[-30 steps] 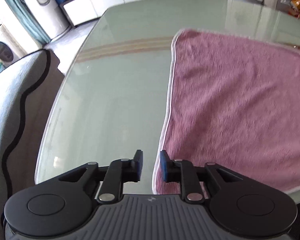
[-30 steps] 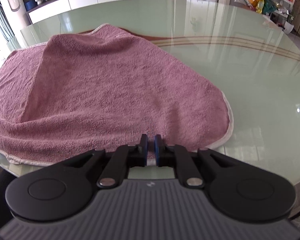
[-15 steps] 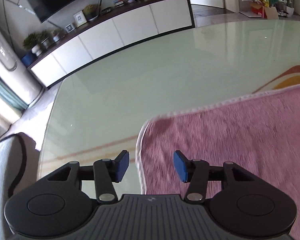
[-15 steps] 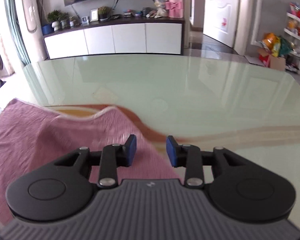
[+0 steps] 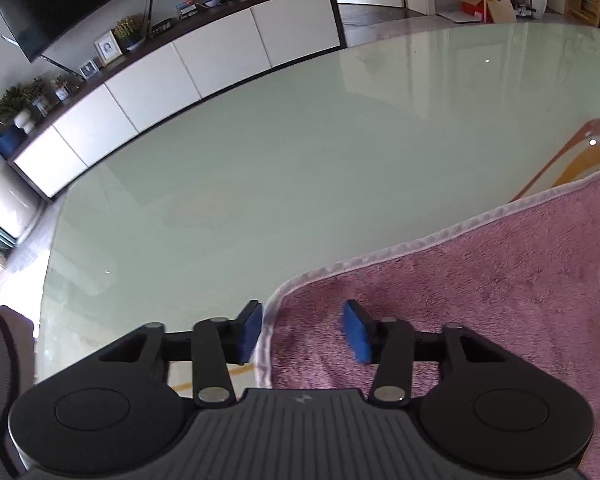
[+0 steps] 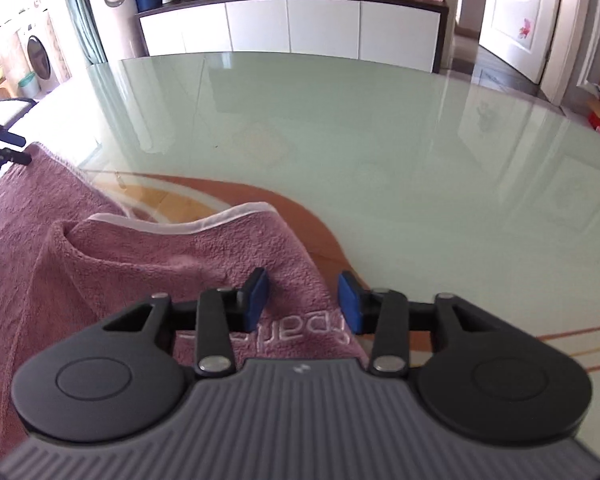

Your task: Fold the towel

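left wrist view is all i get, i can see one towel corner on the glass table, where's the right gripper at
observer: the right gripper is low over the towel, straddling its right-hand edge. Its jaws have just been closing but stand apart, with that edge between them and not pinched.
operator: is the towel flat over there
observer: no, it's bunched. A raised fold runs to the left of that gripper.
operator: any marking on it
observer: yes, white stitched lettering lies on the towel just under the right gripper.
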Tool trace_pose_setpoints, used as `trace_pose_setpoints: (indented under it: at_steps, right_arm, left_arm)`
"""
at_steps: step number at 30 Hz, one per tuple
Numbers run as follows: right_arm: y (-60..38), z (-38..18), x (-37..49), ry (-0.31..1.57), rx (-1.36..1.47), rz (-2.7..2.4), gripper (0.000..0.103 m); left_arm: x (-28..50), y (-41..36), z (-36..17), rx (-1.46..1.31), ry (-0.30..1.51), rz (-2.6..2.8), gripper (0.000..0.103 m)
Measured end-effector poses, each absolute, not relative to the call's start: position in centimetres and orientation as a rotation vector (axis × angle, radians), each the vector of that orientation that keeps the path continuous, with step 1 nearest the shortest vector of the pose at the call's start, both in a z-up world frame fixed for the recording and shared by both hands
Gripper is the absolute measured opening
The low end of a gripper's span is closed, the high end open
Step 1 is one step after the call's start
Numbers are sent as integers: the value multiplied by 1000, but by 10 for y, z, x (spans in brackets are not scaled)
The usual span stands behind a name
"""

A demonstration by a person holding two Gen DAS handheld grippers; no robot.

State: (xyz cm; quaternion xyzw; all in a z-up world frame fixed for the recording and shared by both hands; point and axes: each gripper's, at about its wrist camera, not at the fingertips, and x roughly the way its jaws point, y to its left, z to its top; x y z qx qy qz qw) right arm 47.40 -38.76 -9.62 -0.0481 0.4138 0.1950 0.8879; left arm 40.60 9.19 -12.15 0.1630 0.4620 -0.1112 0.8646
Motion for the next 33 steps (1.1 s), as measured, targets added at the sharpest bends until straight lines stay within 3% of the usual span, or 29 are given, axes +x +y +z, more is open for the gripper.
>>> trace_pose_setpoints:
  at_steps: [4,15,22,23,25,26,33]
  right_arm:
    - [-379,-90,464,818,-177,355,9]
    - [-368,-37,432,472,-402,24,9]
    - [-332,-90,401,647,-534,315,17]
    - [-330,-93,396,651,-529,343,19]
    - [-341,-81,397,630,-435,366,37]
    - [-347,-75,398,620,-389,377,40]
    - [-411,-55,434,583,-79,229,36]
  left_arm:
    - [406,84,-125,361,979,-250,0]
    - [423,120,-110,302,922,56,0]
    - [412,96,-127,371,963,-91,8]
    - [410,94,-129,383,960,-94,9]
    - [407,95,-128,371,961,-105,9]
    - [405,95,-127,363,961,-111,9]
    - [395,96,-130,359,936,-125,17]
